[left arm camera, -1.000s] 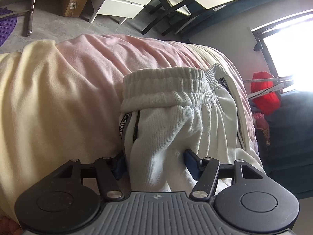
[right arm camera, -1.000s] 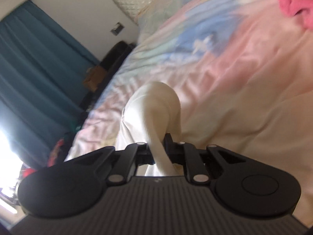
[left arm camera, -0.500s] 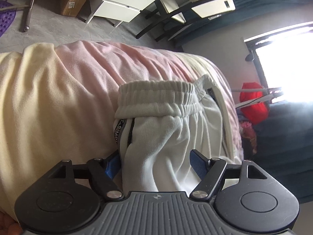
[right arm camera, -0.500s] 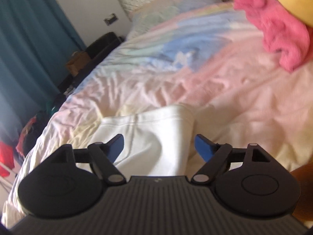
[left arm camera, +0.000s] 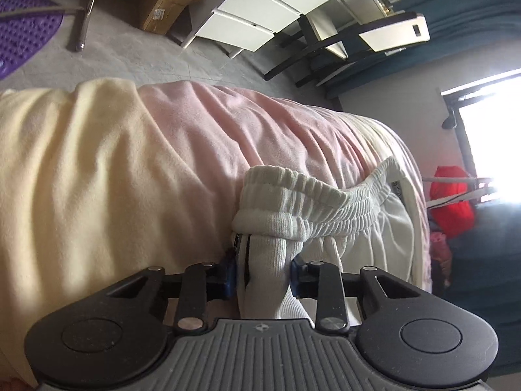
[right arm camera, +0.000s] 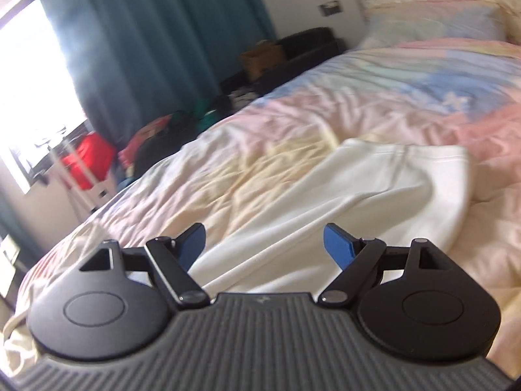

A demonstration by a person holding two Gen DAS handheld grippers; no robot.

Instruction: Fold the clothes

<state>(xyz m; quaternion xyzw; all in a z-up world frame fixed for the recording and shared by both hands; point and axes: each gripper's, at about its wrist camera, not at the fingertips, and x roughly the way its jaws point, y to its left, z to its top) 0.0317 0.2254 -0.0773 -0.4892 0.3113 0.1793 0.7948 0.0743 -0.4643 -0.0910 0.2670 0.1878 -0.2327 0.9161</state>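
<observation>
White ribbed shorts (left arm camera: 329,215) with an elastic waistband lie on the bed. In the left wrist view my left gripper (left arm camera: 262,275) is shut on a bunch of the white fabric just below the waistband, its blue pads pressed into the cloth. The right wrist view shows the same white garment (right arm camera: 345,195) spread flat over the duvet, its hem at the far right. My right gripper (right arm camera: 263,244) hovers above it, open, with nothing between its blue fingers (right arm camera: 338,244).
A pastel pink, yellow and blue duvet (right arm camera: 374,97) covers the bed, with a pillow (right arm camera: 433,22) at its head. Teal curtains (right arm camera: 156,42) hang by a bright window. A white drawer unit (left arm camera: 260,16), a cardboard box (left arm camera: 162,6) and a purple mat (left arm camera: 22,36) are on the floor.
My left gripper has gone from open around the shorts to shut on the fabric under the waistband. My right gripper let go of the white cloth, opened and drew back.
</observation>
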